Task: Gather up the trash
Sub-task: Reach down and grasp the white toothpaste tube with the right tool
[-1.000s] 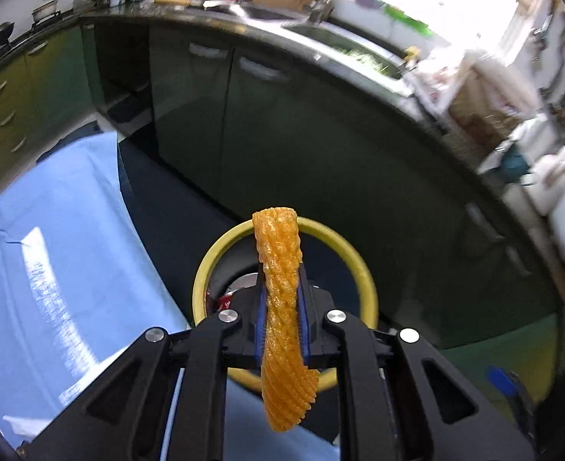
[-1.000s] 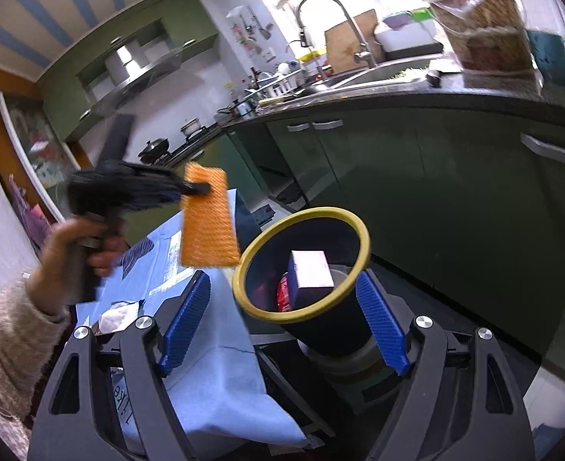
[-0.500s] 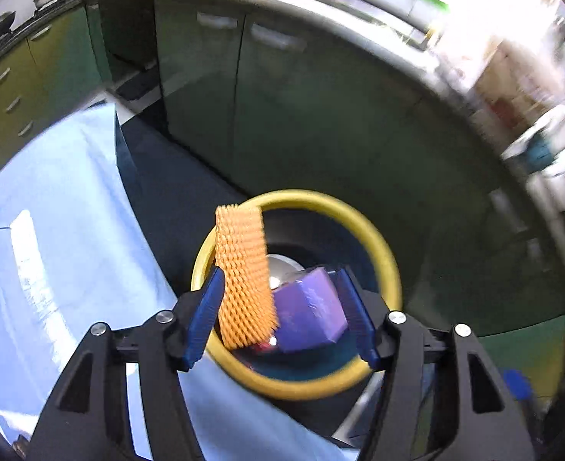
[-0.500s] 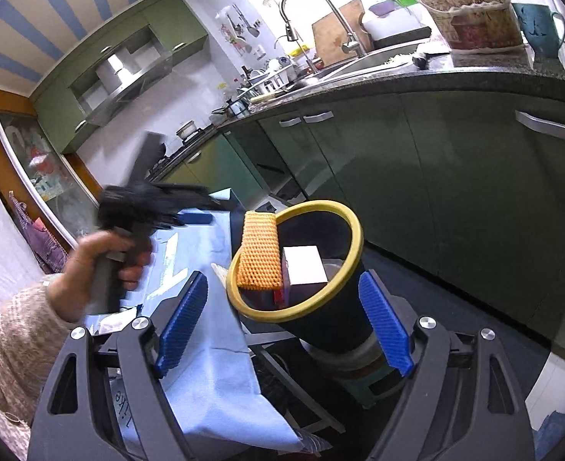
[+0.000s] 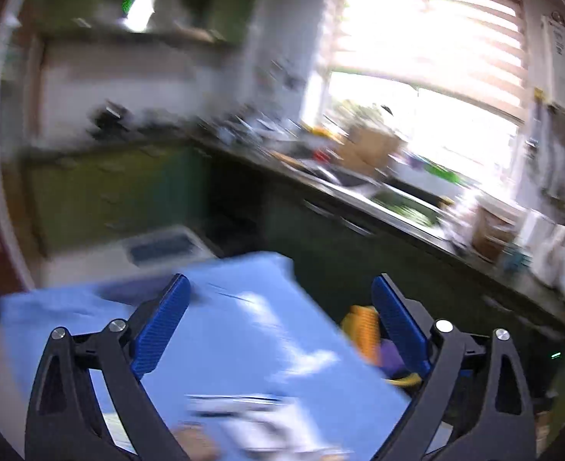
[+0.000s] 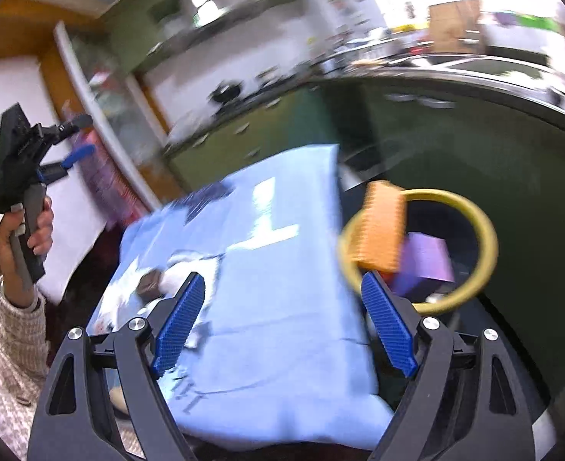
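An orange foam net leans on the yellow rim of the black trash bin, beside a purple box inside it. The left wrist view shows the net low right, behind the right finger. My left gripper is over the blue-covered table, its jaws opening with nothing between them. In the right wrist view a hand holds the left gripper high at far left. My right gripper stands open and empty above the blue cloth, left of the bin.
White crumpled scraps and a small dark item lie on the cloth near my right gripper's left finger. Green cabinets and a cluttered counter with a sink run behind the table and bin. Both views are blurred.
The left gripper opened and let go of the orange net, which now rests in the bin. The left hand pulled up and away to the left. The right gripper swung left toward the table.
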`<action>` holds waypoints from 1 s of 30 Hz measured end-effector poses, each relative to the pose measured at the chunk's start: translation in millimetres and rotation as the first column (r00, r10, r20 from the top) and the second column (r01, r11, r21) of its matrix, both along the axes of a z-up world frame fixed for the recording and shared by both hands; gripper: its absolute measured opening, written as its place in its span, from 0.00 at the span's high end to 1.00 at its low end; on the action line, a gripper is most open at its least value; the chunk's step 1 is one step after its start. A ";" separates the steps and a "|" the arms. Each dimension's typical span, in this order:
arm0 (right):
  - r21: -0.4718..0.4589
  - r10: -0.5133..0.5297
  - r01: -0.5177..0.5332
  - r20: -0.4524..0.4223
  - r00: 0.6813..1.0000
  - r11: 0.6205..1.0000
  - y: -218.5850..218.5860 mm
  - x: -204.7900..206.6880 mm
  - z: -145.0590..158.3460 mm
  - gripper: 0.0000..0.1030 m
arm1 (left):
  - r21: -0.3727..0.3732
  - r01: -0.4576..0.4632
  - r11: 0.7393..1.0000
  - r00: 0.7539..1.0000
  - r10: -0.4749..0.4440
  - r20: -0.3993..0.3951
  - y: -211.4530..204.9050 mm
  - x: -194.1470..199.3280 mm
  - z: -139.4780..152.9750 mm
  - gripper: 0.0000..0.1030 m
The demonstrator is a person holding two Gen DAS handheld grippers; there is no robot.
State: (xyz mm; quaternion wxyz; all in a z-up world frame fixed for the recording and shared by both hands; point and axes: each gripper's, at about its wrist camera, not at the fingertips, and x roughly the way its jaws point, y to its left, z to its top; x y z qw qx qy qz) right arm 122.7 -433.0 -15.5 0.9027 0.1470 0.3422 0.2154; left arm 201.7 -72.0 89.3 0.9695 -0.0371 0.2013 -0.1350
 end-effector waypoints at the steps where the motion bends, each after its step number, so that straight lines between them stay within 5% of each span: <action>1: -0.022 0.039 -0.040 -0.014 0.999 0.999 18.4 8.7 1.5 0.20 | 0.001 -0.046 0.999 0.998 0.046 0.030 18.5 -6.2 -1.0 0.09; 6: -0.156 0.169 -0.171 -0.022 0.985 0.973 98.4 39.6 10.9 0.20 | -0.023 -0.281 0.960 0.944 0.280 0.173 109.5 -25.3 -24.0 0.08; 16: -0.289 0.423 -0.451 -0.159 0.892 0.844 219.6 125.4 -1.6 0.39 | -0.103 -0.452 0.886 0.861 0.464 0.210 177.0 -11.6 -74.7 0.07; 22: -0.326 0.502 -0.553 -0.232 0.833 0.767 256.0 162.2 -26.3 0.43 | -0.142 -0.490 0.860 0.846 0.508 0.161 195.8 -4.4 -95.1 0.07; 30: -0.419 0.552 -0.638 -0.321 0.770 0.646 293.9 179.2 -65.3 0.46 | -0.116 -0.489 0.865 0.861 0.500 0.097 202.7 5.0 -109.1 0.07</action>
